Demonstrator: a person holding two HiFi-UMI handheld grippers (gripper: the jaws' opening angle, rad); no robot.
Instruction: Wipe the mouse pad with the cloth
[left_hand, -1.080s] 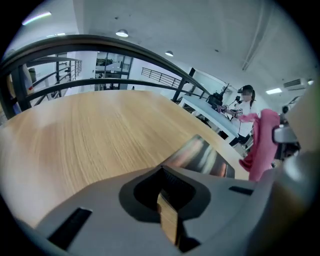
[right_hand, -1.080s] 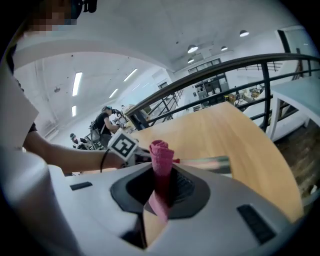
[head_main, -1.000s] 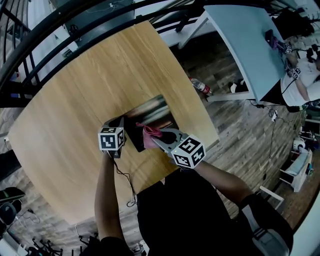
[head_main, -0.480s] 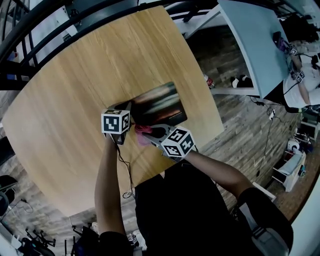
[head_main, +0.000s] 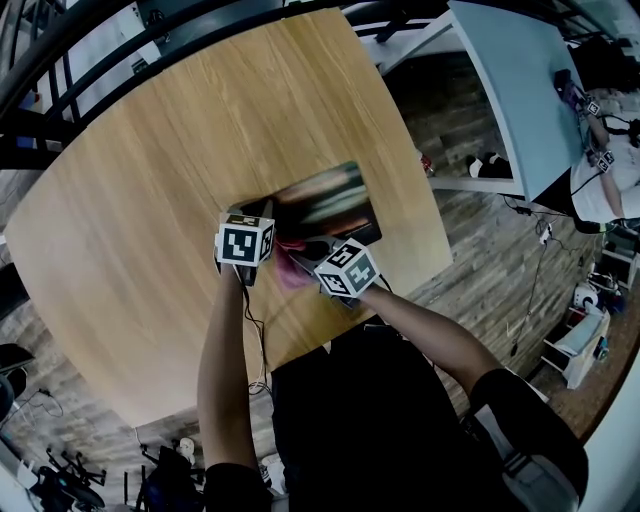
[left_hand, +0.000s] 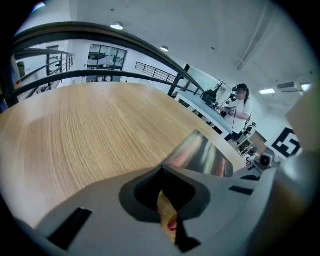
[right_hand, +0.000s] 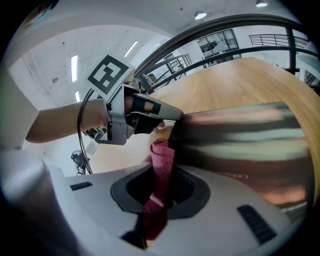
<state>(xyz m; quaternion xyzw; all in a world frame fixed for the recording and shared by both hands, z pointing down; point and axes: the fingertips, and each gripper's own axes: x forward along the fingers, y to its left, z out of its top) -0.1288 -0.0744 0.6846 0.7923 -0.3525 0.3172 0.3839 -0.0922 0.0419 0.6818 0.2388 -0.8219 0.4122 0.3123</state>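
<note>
The mouse pad, dark with coloured streaks, lies on the round wooden table just ahead of both grippers. My left gripper is shut, its tips resting at the pad's near left corner; in the left gripper view the pad stretches off to the right. My right gripper is shut on the pink cloth, a rolled strip that stands up between the jaws. The cloth hangs at the pad's near left edge, close beside the left gripper.
The table's near edge runs just behind the grippers. A black railing curves round the far side. To the right are wooden floor, a light blue table with a person seated, and a bottle on the floor.
My right gripper has drawn the cloth across the pad toward its near left corner, ending close to the left gripper. The left gripper has stayed at that corner.
</note>
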